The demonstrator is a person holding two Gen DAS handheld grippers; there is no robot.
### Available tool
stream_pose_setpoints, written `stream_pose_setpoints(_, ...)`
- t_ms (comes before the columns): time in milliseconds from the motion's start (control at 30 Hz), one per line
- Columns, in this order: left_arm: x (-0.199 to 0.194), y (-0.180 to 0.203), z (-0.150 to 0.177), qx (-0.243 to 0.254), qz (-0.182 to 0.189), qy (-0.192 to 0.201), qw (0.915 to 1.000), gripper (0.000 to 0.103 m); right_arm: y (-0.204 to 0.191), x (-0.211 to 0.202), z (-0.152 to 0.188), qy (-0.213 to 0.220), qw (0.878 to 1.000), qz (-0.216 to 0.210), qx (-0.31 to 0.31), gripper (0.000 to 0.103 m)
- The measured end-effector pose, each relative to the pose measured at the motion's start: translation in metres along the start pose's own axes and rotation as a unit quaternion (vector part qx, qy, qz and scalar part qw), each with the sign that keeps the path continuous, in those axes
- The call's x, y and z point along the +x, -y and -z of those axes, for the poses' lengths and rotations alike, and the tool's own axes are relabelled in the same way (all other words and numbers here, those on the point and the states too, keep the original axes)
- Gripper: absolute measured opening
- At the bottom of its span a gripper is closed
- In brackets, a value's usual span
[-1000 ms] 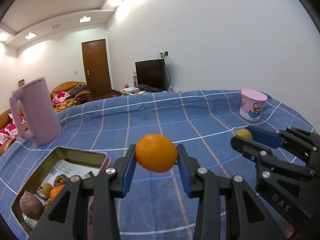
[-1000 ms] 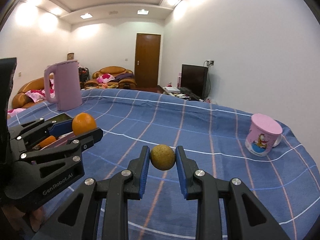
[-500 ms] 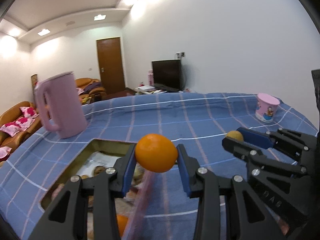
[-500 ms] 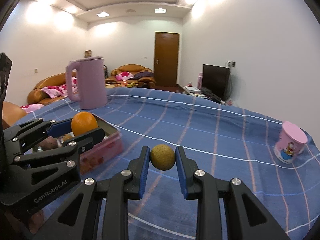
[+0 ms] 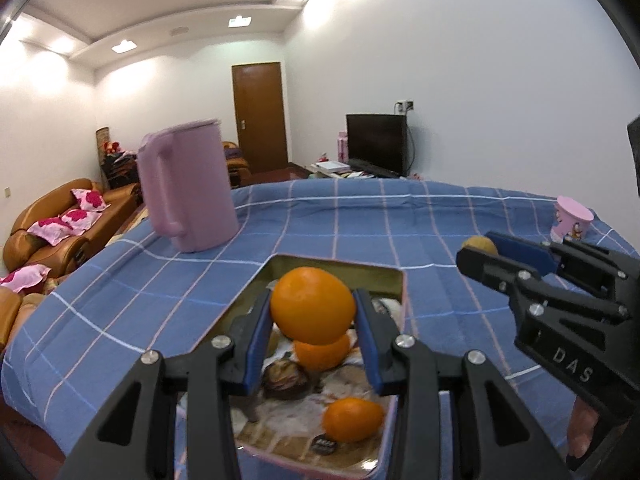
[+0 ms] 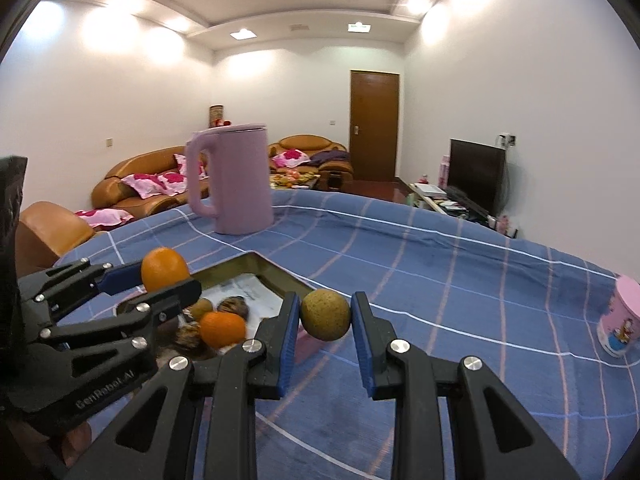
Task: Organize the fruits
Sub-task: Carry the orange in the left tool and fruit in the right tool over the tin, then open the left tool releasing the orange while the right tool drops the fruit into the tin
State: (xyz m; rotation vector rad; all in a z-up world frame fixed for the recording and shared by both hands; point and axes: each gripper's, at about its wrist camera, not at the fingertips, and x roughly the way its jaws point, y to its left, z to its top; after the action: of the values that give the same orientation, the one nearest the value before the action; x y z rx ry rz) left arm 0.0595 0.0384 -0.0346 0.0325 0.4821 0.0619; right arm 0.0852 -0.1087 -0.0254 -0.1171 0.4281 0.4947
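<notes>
Pinching a round orange (image 5: 313,305), the left gripper (image 5: 313,340) hangs directly over the open metal tin (image 5: 336,266) — the right gripper (image 6: 325,334), clamping a small brownish-yellow fruit (image 6: 325,314), sits just right of it.

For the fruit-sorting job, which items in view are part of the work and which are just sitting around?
Part of the job:
- round orange in left gripper
- brownish-yellow round fruit in right gripper
- rectangular metal tin holding oranges and dark fruits

Just lying about:
- tall pink plastic jug
- small pink cartoon cup
</notes>
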Motion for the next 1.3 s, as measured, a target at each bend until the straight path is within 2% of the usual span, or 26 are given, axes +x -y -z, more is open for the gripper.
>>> stream_pose_setpoints(433,0.008,-0.043,0.017,-0.027,-0.032,-0.031,0.9987,0.042,-0.042,0.026,-0.008,-0.015,0.999,-0.041,-0.023,0.028)
stream_pose_setpoints(1000,0.018,-0.053,0.034,-0.027,-0.027,-0.059,0.9975,0.042,-0.066,0.069,0.012,-0.101,0.992,-0.063,-0.038,0.028)
stream_pose_setpoints(1300,0.017,-0.052,0.036,-0.017,-0.031,-0.063,0.9974,0.043,-0.067,0.072,0.014,-0.115,0.990,-0.069,-0.043,0.029)
